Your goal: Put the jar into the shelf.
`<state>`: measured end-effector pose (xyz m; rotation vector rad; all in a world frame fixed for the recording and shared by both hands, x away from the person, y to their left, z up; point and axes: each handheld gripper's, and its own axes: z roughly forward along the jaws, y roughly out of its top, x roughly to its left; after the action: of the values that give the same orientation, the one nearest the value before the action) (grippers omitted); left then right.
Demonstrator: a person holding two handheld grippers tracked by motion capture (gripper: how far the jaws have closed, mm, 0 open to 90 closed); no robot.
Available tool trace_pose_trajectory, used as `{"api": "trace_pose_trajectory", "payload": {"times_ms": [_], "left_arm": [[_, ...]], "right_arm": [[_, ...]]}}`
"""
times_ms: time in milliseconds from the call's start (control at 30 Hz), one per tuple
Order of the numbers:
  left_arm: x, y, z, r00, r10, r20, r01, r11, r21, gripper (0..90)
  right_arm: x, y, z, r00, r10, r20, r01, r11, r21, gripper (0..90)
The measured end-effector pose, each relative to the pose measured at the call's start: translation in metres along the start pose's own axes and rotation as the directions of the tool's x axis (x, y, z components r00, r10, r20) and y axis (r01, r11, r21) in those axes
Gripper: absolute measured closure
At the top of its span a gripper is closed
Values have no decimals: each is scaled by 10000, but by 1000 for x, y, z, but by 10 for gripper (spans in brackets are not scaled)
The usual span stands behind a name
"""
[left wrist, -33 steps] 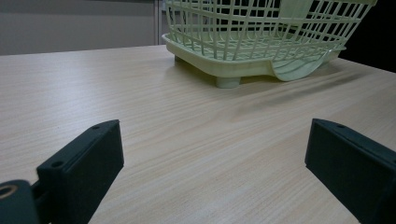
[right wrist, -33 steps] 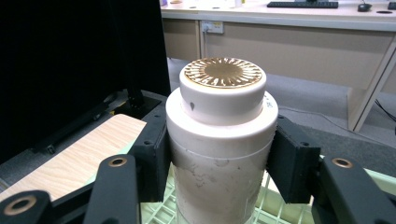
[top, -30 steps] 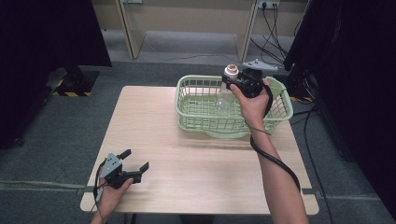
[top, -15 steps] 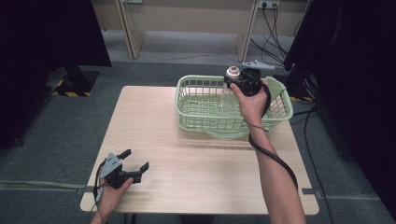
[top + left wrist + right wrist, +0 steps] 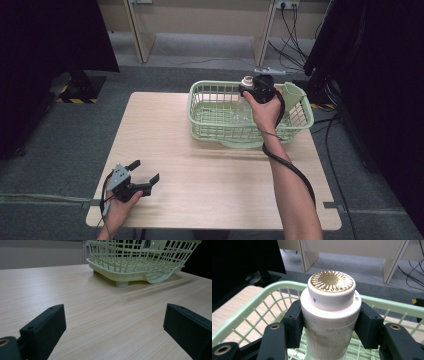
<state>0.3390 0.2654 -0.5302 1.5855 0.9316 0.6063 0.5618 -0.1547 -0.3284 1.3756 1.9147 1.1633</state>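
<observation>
A wooden counter (image 5: 210, 165) carried a pale green basket (image 5: 215, 127), the landmark for everything here. Far to the basket's left and nearer the person, the left claw (image 5: 142, 176) rested low over bare wood at the counter's near corner, its jaws spread wide with nothing between them; its own camera looked across open wood toward the basket (image 5: 140, 262). At the basket's right rear, the right claw (image 5: 252, 90) was clamped around the neck of a clear jar (image 5: 329, 322) just under its white lid (image 5: 331, 291) with a gold top, holding it upright above the basket's rim (image 5: 387, 306). Judging from this, the grasp was done, while moving the jar and setting it down remained; whether it was headed into or out of the basket could not be told.
</observation>
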Motion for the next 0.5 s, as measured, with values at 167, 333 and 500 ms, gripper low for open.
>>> {"api": "trace_pose_trajectory", "payload": {"times_ms": [167, 333, 500], "left_arm": [[0, 0, 0, 10000, 5, 5, -5, 10000, 2, 39], [0, 0, 0, 10000, 6, 7, -6, 10000, -2, 39], [0, 0, 0, 10000, -13, 6, 13, 10000, -6, 39]], "right_arm": [[-1, -1, 6, 9999, 62, 109, -65, 9996, 277, 461], [-2, -1, 11, 9997, 58, 249, -72, 9984, 560, 461], [-4, -2, 16, 9988, 145, 459, -187, 9956, 916, 461]]}}
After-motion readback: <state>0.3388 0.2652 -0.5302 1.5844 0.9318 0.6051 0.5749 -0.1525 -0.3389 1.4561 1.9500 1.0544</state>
